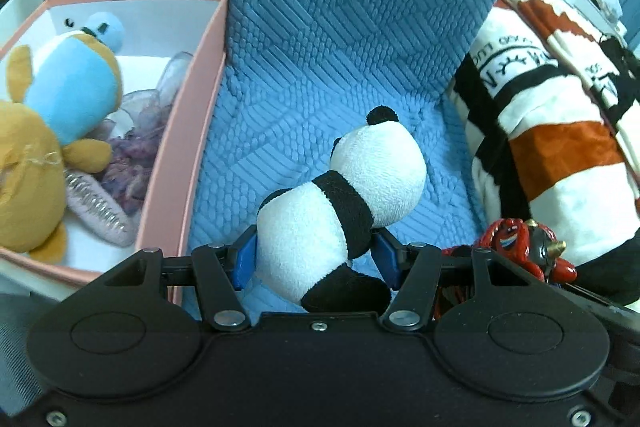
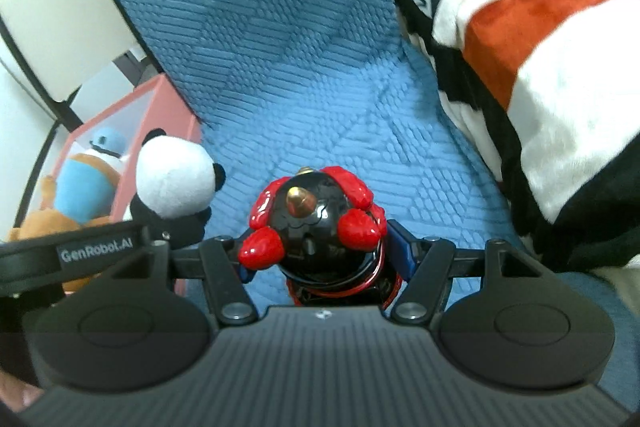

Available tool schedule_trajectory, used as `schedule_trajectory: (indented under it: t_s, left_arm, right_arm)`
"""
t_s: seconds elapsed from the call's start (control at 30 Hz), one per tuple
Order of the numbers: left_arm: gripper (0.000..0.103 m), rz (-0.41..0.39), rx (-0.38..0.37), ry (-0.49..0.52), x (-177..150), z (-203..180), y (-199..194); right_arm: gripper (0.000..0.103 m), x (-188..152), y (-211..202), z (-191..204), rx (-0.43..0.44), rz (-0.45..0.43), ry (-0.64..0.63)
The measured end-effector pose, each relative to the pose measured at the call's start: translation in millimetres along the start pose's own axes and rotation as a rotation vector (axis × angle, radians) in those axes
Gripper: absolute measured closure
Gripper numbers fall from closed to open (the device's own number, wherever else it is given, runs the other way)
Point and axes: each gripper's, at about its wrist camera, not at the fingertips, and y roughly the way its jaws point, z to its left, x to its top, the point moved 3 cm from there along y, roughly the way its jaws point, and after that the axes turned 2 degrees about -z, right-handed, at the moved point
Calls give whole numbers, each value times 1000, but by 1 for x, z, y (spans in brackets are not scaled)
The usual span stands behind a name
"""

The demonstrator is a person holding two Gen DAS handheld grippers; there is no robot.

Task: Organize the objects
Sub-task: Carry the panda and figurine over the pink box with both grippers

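A black-and-white panda plush [image 1: 344,203] hangs above the blue textured cushion, with my left gripper [image 1: 316,259] shut on its body between blue pads. In the right wrist view the panda plush [image 2: 172,187] shows at the left. My right gripper [image 2: 326,255] is shut on a glossy black-and-red figurine [image 2: 316,227] with a brass tip, lifted off the cushion. That figurine [image 1: 520,247] also shows at the lower right of the left wrist view.
A pink open box [image 1: 192,99] stands left of the cushion, holding a brown-and-blue plush [image 1: 68,95], purple fabric bits and a hair clip [image 1: 100,211]. A striped white, black and orange blanket [image 1: 552,115] lies to the right. The blue seat back [image 1: 360,7] rises behind.
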Motion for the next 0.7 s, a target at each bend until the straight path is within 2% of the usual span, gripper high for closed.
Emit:
schedule_trajectory:
  t_s: [0.37,0.7]
  left_arm:
    - [47,-12,10,-66,17,28,-49]
    - [47,-64,41,-129,40,65,-81]
  right_arm:
    - [37,29,-33,42,80,-2,-73]
    - [37,66,-37,97,158,-10,-156]
